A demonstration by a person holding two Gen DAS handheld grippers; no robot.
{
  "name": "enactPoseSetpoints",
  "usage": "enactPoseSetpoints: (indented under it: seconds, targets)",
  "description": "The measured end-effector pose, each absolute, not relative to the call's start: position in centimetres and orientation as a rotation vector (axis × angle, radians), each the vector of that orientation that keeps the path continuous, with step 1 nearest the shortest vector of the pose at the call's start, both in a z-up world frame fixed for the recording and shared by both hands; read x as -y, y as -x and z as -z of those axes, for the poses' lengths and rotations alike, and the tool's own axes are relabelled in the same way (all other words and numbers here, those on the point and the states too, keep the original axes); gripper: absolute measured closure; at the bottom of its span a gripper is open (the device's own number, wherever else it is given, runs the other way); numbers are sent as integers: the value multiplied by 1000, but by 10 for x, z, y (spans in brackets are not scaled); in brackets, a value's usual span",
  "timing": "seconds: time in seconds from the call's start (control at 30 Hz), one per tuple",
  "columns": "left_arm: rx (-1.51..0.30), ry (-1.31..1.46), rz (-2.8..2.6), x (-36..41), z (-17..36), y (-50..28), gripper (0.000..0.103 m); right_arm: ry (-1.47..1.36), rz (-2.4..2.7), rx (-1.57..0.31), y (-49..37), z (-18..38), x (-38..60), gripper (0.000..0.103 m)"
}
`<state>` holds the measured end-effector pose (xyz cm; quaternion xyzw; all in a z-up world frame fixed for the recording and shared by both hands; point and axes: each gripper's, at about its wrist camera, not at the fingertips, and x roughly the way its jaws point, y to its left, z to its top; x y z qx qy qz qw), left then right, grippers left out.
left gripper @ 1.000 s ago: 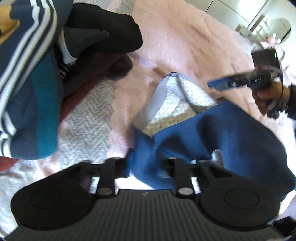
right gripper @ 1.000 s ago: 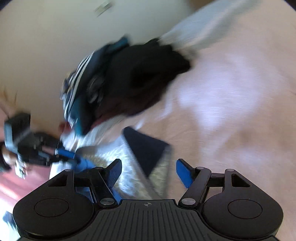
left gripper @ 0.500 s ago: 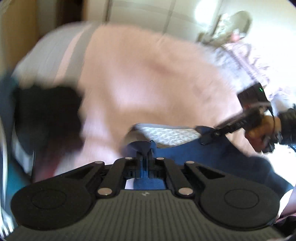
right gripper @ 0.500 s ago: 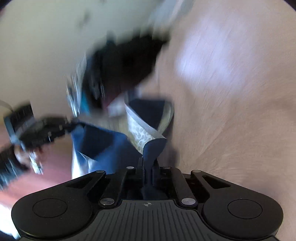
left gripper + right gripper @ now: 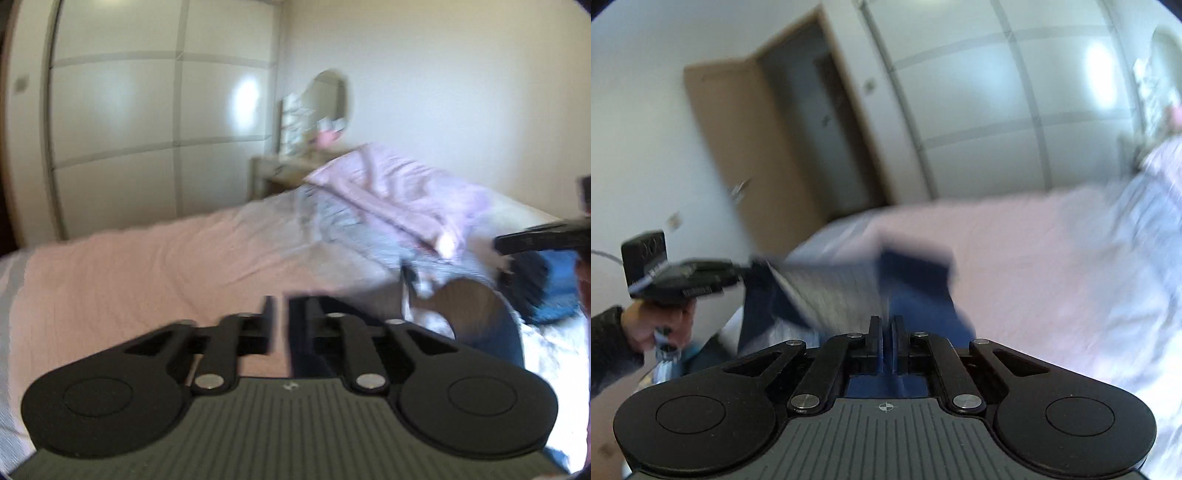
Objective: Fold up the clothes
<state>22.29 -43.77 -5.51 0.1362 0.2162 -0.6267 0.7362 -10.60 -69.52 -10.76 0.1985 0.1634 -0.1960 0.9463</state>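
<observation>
Right wrist view: blue garment [image 5: 916, 280] lifted off the pink bed [image 5: 1034, 240], stretched between both tools

Right gripper [image 5: 885, 332] clamped tight on a blue edge; left gripper [image 5: 280, 325] with jaws opening, a narrow gap showing, nothing clearly between them in its own view, though cloth seems to reach its tip in the right view. A second ago low over the crumpled garment, both now raised, patterned lining spread. Likely a shake-out before laying flat; left hold possibly slipping
</observation>
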Motion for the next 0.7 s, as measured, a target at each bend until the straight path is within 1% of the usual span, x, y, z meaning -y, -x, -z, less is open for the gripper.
enactPoseSetpoints:
  seconds: [0.07,0.13,0.17,0.2,0.23,0.27,0.4,0.5,0.57,0.6,0.63,0.67,0.7]
  targets:
    - [-574,-325,1279,460,81,-224,66,-380,434,-328,93,123,719,99]
    - [-655,-351,1244,461,109,-213,65,-381,472,-369,85,144,734,97]
    - [-692,-354,1270,455,123,-201,61,-400,471,-393,88,155,737,87]
    - [-743,-366,1291,446,139,-186,56,-434,466,-420,92,169,734,75]
    - [-818,-375,1281,437,157,-171,54,-474,465,-447,101,185,728,40]
    - [-893,-384,1269,427,176,-156,53,-507,467,-477,111,201,719,20]
    - [-1183,-345,1180,387,238,-94,54,-697,454,-689,185,273,690,20]
    - [-1270,-271,1153,368,252,-50,54,-790,441,-840,231,315,652,20]
    - [-1318,-213,1127,364,257,-28,53,-845,430,-909,252,332,630,20]
    - [-1320,-242,1114,369,262,-18,54,-869,421,-937,261,340,619,20]
    - [-1323,-272,1100,375,268,-8,58,-875,411,-967,268,347,612,20]
    - [-1326,-309,1077,379,273,-4,90,-859,397,-1002,271,355,610,20]
    - [-1330,-340,1056,383,277,0,101,-853,382,-1036,274,364,606,20]
